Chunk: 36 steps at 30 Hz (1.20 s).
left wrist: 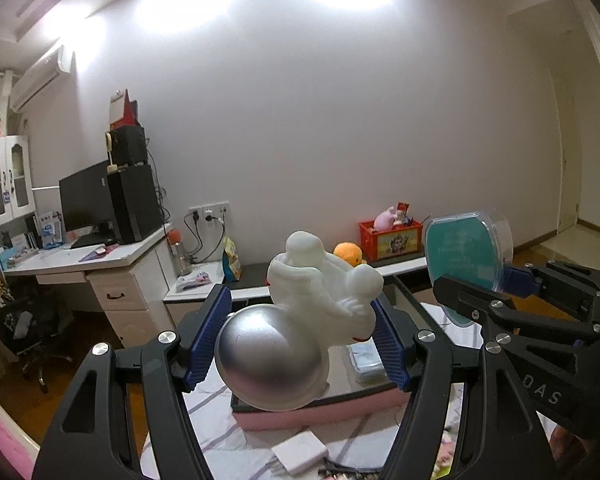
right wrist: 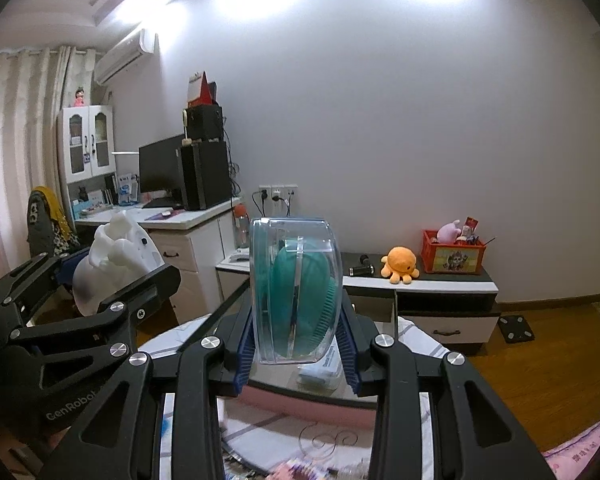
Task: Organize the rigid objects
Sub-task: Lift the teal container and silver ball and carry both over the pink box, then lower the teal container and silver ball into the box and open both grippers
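My left gripper point(left wrist: 300, 320) is shut on a white figurine with a silver dome helmet point(left wrist: 296, 320) and holds it up in the air above a pink box with a glass top point(left wrist: 320, 412). The figurine also shows at the left of the right wrist view point(right wrist: 116, 260). My right gripper point(right wrist: 296, 332) is shut on a clear plastic case holding a teal brush point(right wrist: 296, 292), also lifted above the box. In the left wrist view the case point(left wrist: 464, 264) and the right gripper show at the right.
A low cabinet point(right wrist: 440, 284) against the wall carries an orange octopus plush point(right wrist: 400, 264) and a red toy crate point(right wrist: 454, 256). A desk with monitor and speakers point(left wrist: 112, 208) stands at the left. A white flat box point(left wrist: 300, 452) lies on the striped cloth below.
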Each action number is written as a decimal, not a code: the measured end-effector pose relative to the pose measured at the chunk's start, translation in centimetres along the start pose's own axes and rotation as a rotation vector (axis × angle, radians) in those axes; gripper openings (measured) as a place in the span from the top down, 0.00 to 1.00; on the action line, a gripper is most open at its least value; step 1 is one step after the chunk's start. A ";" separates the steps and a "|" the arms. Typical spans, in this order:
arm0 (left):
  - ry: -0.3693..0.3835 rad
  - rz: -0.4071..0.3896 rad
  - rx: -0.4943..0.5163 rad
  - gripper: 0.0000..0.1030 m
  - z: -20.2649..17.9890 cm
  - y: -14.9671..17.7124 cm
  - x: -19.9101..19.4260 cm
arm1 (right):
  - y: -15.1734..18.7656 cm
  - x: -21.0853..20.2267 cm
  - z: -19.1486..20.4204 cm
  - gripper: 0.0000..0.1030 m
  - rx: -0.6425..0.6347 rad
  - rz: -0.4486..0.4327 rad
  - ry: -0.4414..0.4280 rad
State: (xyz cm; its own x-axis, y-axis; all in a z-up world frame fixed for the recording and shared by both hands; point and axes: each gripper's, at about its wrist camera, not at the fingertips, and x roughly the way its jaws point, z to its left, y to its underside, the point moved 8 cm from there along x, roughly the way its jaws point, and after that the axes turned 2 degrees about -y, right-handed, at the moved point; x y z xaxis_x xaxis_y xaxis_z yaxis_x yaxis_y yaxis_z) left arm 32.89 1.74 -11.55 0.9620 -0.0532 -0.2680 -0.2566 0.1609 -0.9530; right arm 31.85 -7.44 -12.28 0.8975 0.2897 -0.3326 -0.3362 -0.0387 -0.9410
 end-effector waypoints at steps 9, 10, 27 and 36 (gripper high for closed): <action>0.042 0.184 0.002 0.33 0.3 2.6 10.0 | 1.8 8.1 -2.6 0.64 -0.011 0.142 0.009; 0.041 0.211 -0.002 0.33 0.5 3.2 11.1 | 2.2 8.9 -2.9 0.64 -0.011 0.165 0.011; 0.070 0.451 0.044 0.32 -0.6 10.2 18.4 | 8.5 13.6 -7.2 0.64 -0.021 0.405 0.162; 0.062 0.435 0.053 0.03 -0.5 9.2 17.4 | 9.3 13.8 -7.9 0.63 0.006 0.493 0.154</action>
State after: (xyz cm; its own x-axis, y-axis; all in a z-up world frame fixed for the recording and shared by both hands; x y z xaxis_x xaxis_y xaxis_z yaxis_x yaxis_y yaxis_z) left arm 47.19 1.83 -25.03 0.7577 -0.0285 -0.6519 -0.6294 0.2317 -0.7417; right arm 43.36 -11.31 -26.16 0.6634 0.0939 -0.7423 -0.7311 -0.1299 -0.6698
